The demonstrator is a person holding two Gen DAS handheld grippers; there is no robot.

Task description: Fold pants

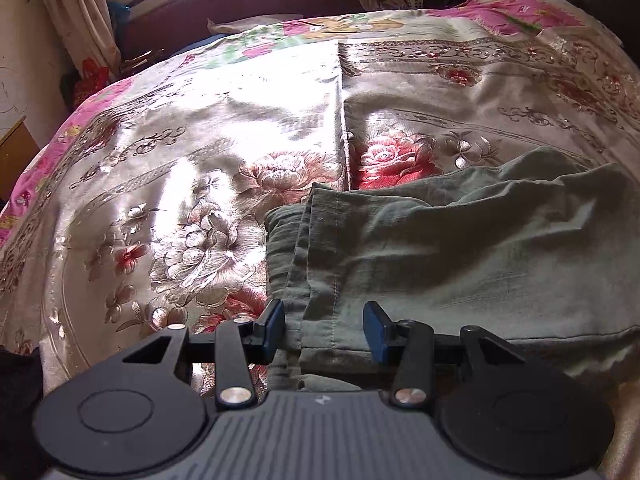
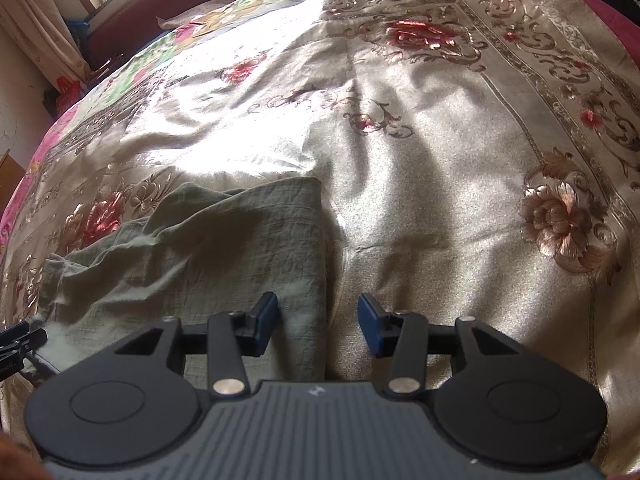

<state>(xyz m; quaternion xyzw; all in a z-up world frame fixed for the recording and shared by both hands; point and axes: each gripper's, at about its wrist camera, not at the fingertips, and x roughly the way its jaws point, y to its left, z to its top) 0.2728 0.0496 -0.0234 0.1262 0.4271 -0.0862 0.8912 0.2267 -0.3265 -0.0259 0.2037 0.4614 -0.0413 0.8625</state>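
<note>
Green pants [image 1: 440,248] lie creased, folded on bedspread [image 1: 180,184].

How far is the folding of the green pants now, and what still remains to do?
Done: the green pants lie on the floral bedspread already doubled, hem layers stacked at one end. In hand: the left gripper straddles the hem, the right gripper straddles the opposite folded edge; both sets of fingers stand apart, not pinching. Left: probably one more fold and smoothing the wrinkles along the far edge.
</note>
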